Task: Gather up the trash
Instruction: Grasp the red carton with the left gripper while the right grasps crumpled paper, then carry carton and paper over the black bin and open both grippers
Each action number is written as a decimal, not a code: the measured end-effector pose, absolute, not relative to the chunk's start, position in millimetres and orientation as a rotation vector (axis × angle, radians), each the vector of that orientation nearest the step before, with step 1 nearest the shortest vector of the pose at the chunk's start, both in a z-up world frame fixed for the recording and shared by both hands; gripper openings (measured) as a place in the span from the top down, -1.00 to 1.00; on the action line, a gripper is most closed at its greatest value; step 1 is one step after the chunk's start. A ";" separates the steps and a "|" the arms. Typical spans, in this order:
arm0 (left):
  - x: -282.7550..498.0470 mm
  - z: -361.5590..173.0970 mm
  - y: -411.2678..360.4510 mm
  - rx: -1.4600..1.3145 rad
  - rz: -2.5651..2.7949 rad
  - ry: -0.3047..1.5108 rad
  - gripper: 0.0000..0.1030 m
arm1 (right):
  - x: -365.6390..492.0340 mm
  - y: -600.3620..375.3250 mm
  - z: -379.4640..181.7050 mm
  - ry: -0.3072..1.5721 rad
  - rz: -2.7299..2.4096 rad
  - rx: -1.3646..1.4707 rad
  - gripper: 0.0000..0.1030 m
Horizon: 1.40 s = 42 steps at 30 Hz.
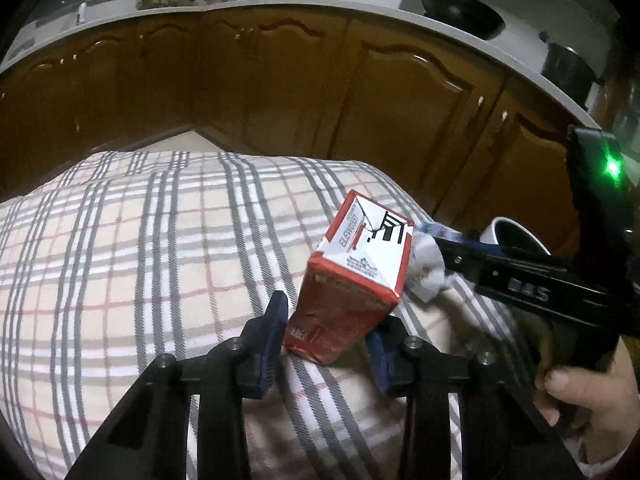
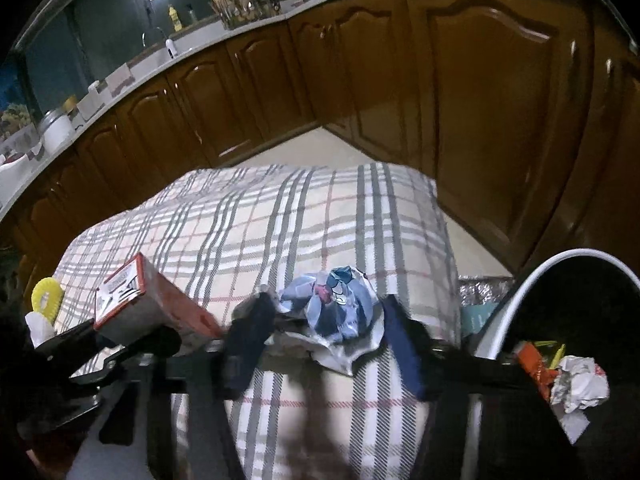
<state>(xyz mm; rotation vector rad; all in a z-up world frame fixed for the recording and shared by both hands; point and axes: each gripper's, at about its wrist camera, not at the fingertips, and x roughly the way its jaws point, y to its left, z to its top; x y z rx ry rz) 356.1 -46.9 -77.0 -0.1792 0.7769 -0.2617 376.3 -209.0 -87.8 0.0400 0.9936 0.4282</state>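
Brown kitchen cabinets (image 1: 280,92) run behind a table covered with a plaid cloth (image 1: 132,240), and you work over this cloth. From the left wrist view, at about 6 o'clock, your left gripper (image 1: 330,330) has its blue pads against both sides of a red and white carton (image 1: 352,276); the carton is tilted, its white top pointing to 12 o'clock, and the jaws are clamped on its lower end. Just to the right, at 3 o'clock of the carton, a crumpled wrapper (image 1: 428,264) lies touching it. From the right wrist view, your right gripper (image 2: 328,320) has this blue and white wrapper between its fingers, which are closed on it, though the picture is blurred there. At 4 o'clock stands a white-rimmed bin (image 2: 532,280) with crumpled paper (image 2: 580,380) inside, beside the table edge.
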 end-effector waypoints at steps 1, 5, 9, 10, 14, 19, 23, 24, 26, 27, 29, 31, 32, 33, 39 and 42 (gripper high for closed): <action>354.3 -75.8 -46.6 -0.180 -0.271 0.774 0.36 | 375.4 -208.6 -89.8 0.998 0.424 0.035 0.51; 341.4 -67.9 -43.1 -0.171 -0.287 0.749 0.42 | 363.3 -213.5 -86.3 0.976 0.422 0.045 0.74; 323.9 -61.8 -39.7 -0.172 -0.282 0.743 0.43 | 345.1 -223.4 -75.5 0.943 0.434 0.085 0.78; 320.0 -60.9 -39.7 -0.171 -0.281 0.743 0.43 | 339.3 -226.0 -72.8 0.937 0.439 0.097 0.78; 303.3 -58.0 -42.6 -0.161 -0.270 0.753 0.43 | 313.3 -235.4 -61.6 0.912 0.459 0.138 0.78; 283.6 -50.1 -54.5 -0.143 -0.280 0.753 0.43 | 285.4 -248.7 -51.7 0.889 0.471 0.187 0.78; 267.7 -44.2 -60.9 -0.137 -0.297 0.746 0.43 | 262.0 -259.8 -45.5 0.869 0.448 0.205 0.78; 264.3 -43.1 -62.5 -0.134 -0.301 0.745 0.43 | 257.6 -263.2 -43.9 0.863 0.438 0.206 0.78; 257.3 -40.5 -67.9 -0.127 -0.313 0.742 0.43 | 246.5 -269.9 -39.2 0.847 0.423 0.210 0.78; 253.4 -39.0 -69.7 -0.124 -0.320 0.741 0.43 | 241.9 -273.1 -37.2 0.840 0.419 0.215 0.78; 248.2 -36.5 -73.6 -0.116 -0.330 0.738 0.43 | 234.0 -279.6 -33.8 0.829 0.412 0.222 0.78; 241.8 -33.7 -81.0 -0.103 -0.343 0.736 0.43 | 226.6 -285.7 -30.2 0.820 0.403 0.227 0.78; 237.9 -32.4 -83.9 -0.097 -0.348 0.733 0.43 | 222.9 -289.7 -28.7 0.815 0.397 0.230 0.78; 234.8 -31.0 -87.1 -0.090 -0.354 0.731 0.43 | 219.6 -294.0 -27.8 0.812 0.393 0.234 0.78; 223.5 -26.7 -108.1 -0.067 -0.376 0.726 0.43 | 201.8 -310.2 -22.9 0.797 0.375 0.244 0.78; 221.6 -26.1 -114.9 -0.056 -0.381 0.726 0.43 | 196.3 -319.4 -22.7 0.795 0.362 0.252 0.78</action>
